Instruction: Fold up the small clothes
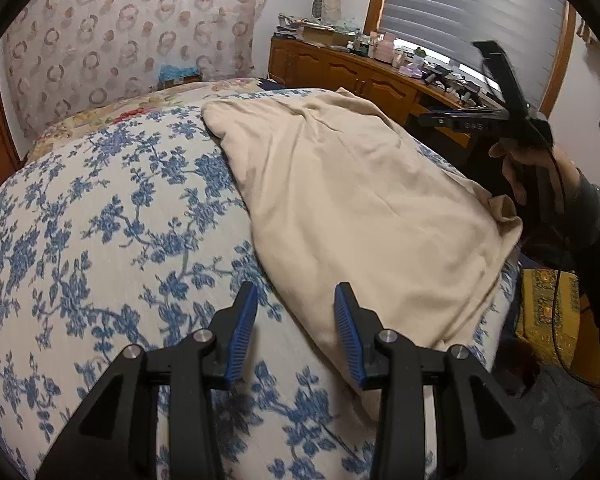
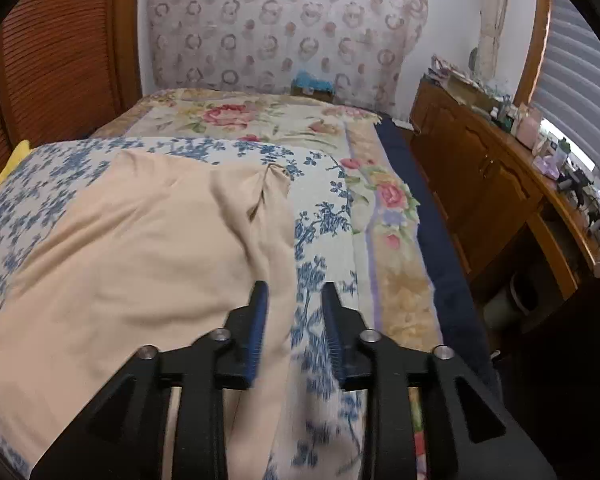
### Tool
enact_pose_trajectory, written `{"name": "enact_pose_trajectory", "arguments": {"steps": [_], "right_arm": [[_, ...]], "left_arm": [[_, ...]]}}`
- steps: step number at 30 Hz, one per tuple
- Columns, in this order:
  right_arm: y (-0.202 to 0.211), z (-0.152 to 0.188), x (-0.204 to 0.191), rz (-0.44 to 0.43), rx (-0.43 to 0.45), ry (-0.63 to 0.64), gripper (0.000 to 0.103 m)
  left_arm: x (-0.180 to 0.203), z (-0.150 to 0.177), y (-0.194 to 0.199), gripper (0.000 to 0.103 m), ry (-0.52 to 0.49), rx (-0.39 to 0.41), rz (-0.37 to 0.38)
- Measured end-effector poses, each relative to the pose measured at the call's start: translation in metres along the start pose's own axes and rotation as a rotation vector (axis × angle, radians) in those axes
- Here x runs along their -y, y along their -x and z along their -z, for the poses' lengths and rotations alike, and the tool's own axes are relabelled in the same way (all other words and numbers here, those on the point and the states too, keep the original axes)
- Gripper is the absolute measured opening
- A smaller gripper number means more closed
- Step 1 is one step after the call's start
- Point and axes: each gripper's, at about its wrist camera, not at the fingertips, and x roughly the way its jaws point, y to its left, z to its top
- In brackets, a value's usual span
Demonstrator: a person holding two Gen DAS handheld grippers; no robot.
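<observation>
The left gripper (image 1: 296, 300) angles downward over the blue-flowered bedspread (image 1: 100, 220), its blue-padded fingers (image 1: 244, 332) spread apart with nothing but the spread showing in the gap. The beige garment (image 1: 360, 208) lies just ahead and to the right of it, the cloth's near edge passing close beside the right finger without being pinched. Farther right, beyond the garment's bunched corner, a person's hand (image 1: 520, 172) in a dark sleeve (image 1: 596, 224) grips the handle of the other tool, raised above the bed's edge. Seen from its own camera, the right gripper (image 2: 294, 300) also tilts downward, jaws parted; the garment's right edge (image 2: 276, 264) falls between and beneath the fingers (image 2: 258, 328), though blur hides whether either pad touches it, and no pinch shows. The beige garment (image 2: 132, 240) spreads ahead and to the left of this gripper, flat with a few creases. To the right of it stands a wooden cabinet (image 2: 472, 184), its top crowded with small items too small to name.
</observation>
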Motion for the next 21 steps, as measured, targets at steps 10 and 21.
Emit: {"name": "enact_pose_trajectory", "arguments": {"steps": [10,21], "right_arm": [[0.05,0.073,-0.034,-0.102,-0.046,-0.011,0.042],[0.054,0.116,-0.03,-0.094,-0.169,-0.036,0.042]], "left_arm": [[0.008,0.014,0.012,0.038,0.005,-0.032,0.044],[0.022,0.022,0.007,0.038,-0.021,-0.074,0.08]]}}
